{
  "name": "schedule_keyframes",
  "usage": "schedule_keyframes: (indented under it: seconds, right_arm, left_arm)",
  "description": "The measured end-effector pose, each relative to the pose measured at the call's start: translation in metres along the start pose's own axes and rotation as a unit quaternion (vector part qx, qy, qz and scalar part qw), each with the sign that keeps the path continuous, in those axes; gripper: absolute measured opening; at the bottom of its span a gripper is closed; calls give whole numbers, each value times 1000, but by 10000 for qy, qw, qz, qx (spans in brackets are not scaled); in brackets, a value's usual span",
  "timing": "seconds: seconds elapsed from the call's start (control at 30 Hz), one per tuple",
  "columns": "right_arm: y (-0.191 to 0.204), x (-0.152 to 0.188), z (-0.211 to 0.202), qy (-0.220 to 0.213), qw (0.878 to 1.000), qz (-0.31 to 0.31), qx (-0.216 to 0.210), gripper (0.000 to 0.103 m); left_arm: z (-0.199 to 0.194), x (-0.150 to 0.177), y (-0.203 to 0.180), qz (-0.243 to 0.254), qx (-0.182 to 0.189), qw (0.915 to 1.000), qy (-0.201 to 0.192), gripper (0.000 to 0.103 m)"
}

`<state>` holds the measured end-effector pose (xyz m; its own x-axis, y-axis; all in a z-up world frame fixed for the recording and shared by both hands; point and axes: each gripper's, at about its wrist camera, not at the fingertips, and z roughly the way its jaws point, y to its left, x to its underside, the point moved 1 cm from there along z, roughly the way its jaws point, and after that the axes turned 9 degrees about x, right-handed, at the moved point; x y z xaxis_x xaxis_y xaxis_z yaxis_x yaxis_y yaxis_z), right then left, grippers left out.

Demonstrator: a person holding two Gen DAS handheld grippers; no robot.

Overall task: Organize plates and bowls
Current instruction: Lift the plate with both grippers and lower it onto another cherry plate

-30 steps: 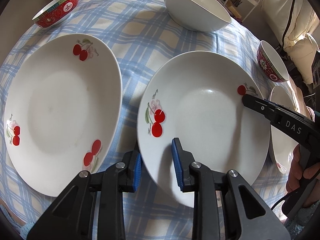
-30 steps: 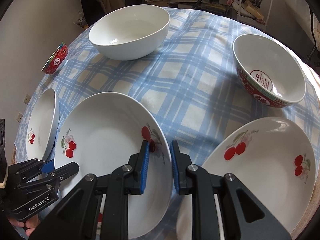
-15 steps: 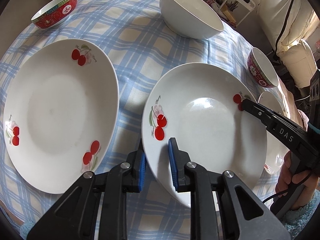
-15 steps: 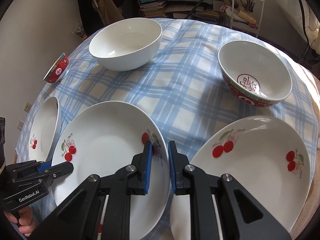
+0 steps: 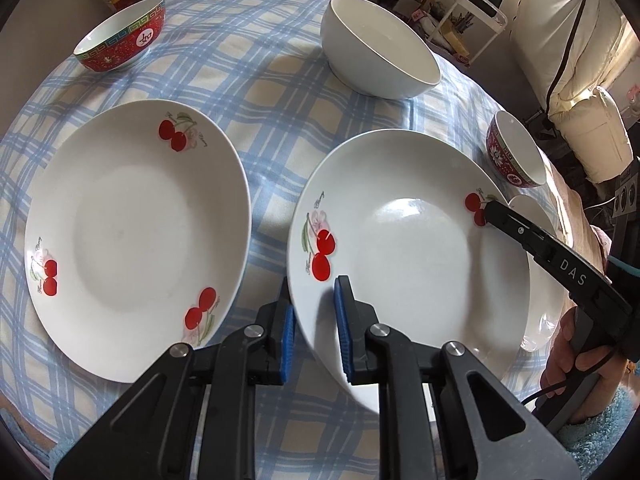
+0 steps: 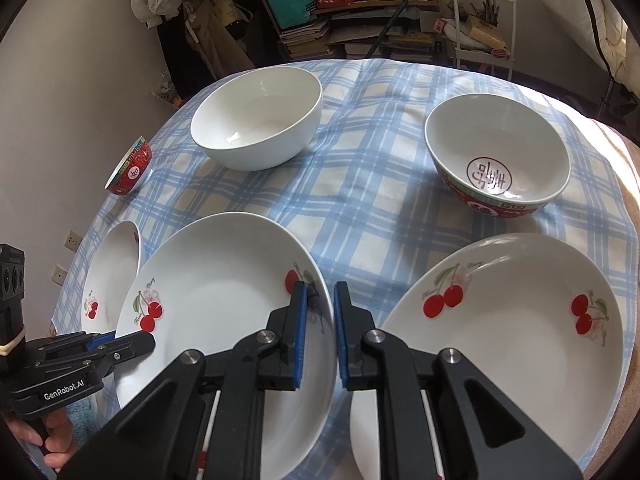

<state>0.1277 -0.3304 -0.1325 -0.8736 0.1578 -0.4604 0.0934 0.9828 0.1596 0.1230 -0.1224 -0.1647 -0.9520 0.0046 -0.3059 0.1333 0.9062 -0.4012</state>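
Left wrist view – right gripper [image 5: 486,210] marked "DAS", left gripper [image 6: 120,338] "GenRobot.AI".

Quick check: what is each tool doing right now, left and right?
Left tool: closed on the near rim of the middle white cherry-print plate.
Right tool: closed on that plate's opposite rim.

Three white cherry-print plates: the middle plate [image 5: 408,248] sits centre-right of the left wrist view, tilted, its left edge raised; the left plate [image 5: 136,236] lies flat, the right plate [image 6: 500,340] lower right. A white bowl [image 5: 380,60] and two red bowls [image 5: 124,40] [image 6: 500,164] stand upright beyond.
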Motion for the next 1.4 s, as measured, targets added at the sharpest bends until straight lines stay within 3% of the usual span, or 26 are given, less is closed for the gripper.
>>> schedule_keyframes:
  seconds: [0.33, 0.7, 0.97, 1.23, 1.4]
  right_arm:
    - [19, -4, -10, -158, 9998, -36, -84, 14]
    - [71, -12, -18, -259, 9990, -287, -222, 13]
    - [134, -14, -8, -152, 9962, -684, -522, 12]
    - [182, 1, 18, -11, 9940, -882, -648, 12]
    - [192, 5, 34, 132, 9942, -926, -528, 12]
  left_arm:
    - [-28, -2, 13, -184, -1, 9996, -198, 16]
    - [-68, -3, 54, -558, -117, 9972, -494, 16]
    - [-101, -4, 101, -832, -667, 9912, -782, 16]
    - [-99, 3, 148, -1145, -837, 9871, -738, 16]
    - [-77, 4, 168, -1403, -753, 9860, -501, 17]
